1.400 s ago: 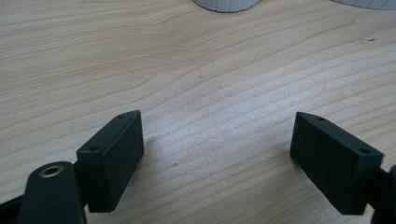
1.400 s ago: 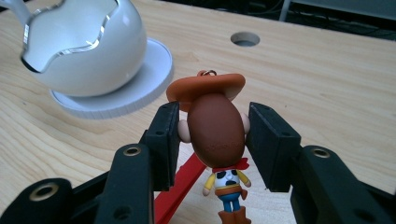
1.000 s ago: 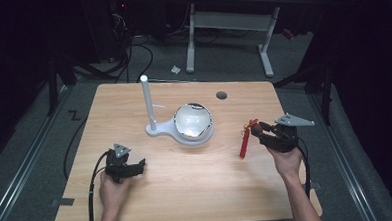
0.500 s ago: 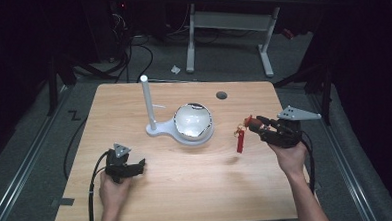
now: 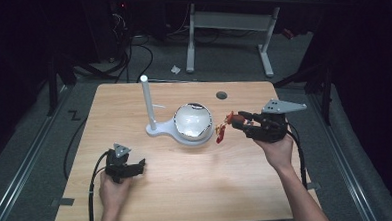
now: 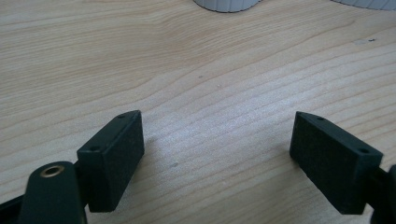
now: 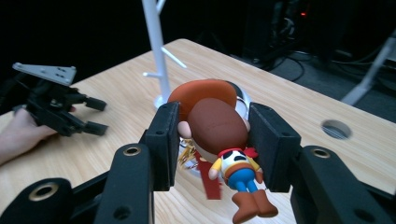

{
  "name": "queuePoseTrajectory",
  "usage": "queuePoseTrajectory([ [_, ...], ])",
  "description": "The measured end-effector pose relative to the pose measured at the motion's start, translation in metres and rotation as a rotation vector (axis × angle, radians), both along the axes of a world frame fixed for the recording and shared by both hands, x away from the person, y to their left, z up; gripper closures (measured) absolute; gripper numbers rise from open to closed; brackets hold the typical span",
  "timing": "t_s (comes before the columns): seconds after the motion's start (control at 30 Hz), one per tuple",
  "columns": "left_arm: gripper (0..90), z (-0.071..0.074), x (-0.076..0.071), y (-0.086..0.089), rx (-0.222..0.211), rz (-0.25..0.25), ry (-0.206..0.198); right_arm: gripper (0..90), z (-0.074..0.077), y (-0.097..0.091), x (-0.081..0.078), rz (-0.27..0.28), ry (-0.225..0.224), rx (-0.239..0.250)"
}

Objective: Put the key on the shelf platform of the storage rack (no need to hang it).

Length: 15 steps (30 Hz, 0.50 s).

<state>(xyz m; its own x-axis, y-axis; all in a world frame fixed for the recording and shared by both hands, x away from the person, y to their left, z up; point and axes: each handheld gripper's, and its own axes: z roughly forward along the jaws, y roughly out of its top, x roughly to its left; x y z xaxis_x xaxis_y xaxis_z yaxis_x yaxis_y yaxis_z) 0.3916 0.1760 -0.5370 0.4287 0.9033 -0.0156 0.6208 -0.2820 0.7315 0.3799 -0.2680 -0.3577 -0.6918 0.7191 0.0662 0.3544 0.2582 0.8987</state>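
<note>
Cowboy figurine [image 7: 219,135], light and rigid, clamped at head by right gripper [image 7: 212,140]; left gripper [image 6: 219,154] open, empty.

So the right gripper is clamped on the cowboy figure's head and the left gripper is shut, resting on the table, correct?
Not quite. The left gripper is open: the left gripper view shows its jaws standing wide apart over bare table, with nothing between them. The rest holds: the right gripper is clamped on the head of the cowboy figure.
</note>
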Motion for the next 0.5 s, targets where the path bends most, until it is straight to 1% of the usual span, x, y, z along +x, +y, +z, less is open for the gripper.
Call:
queuePoseTrajectory([
  [0.1,18.1,0.0,0.0,0.0,0.0,0.001,0.0,55.6,0.003,0.008,0.004,0.026,0.002,0.012],
  [0.17,18.1,0.0,0.0,0.0,0.0,0.002,0.001,55.6,0.007,0.015,0.006,0.041,-0.004,0.006],
  [0.23,18.1,0.0,0.0,0.001,0.001,0.003,0.001,55.6,0.012,0.023,0.009,0.066,-0.009,0.017],
  [0.4,18.2,0.0,0.0,0.0,0.001,0.003,0.001,55.6,0.021,0.035,0.015,0.083,-0.032,0.016],
  [0.5,18.1,0.0,0.0,0.0,0.001,0.003,0.001,55.6,0.024,0.039,0.017,0.089,-0.036,0.019],
])
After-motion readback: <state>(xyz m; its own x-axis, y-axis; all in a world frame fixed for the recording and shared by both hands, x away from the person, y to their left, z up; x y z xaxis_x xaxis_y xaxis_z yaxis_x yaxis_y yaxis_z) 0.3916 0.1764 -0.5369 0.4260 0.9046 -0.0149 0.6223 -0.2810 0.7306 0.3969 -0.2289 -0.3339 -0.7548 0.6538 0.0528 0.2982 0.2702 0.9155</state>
